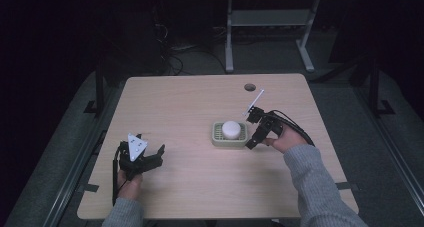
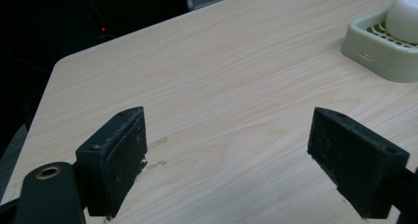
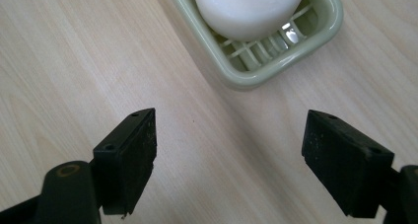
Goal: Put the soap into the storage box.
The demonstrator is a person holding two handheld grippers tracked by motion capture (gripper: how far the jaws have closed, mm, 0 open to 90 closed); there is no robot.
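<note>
At the left of the high view, the left gripper point(image 1: 150, 157) is held low over the near-left part of the light wooden worktop point(image 1: 190, 102), gripped from behind by the person's left hand point(image 1: 130, 184). A grey three-cornered plate is seen on top of it. Its jaws are spread wide and nothing is held between them; in the left gripper view bare wood is seen in the gap point(image 2: 226, 150), and the pale green soap dish point(image 2: 382, 49) is seen farther off at the upper right, well apart from this gripper.

Near the middle of the worktop the soap dish point(image 1: 217, 138) is placed flat, and a round white bar of soap point(image 1: 231, 129) is carried on its slatted floor.

Just beside the dish's right end, the right gripper point(image 1: 251, 143) is held by the right hand point(image 1: 286, 139), a grey sleeve being seen behind it. Its jaws are angled down toward the dish. In the right gripper view these jaws are likewise released and wide apart point(image 3: 229, 162), with only wood between them; the soap dish point(image 3: 276, 68) and the bar of soap point(image 3: 249, 9) are seen just ahead of the tips, untouched.
</note>
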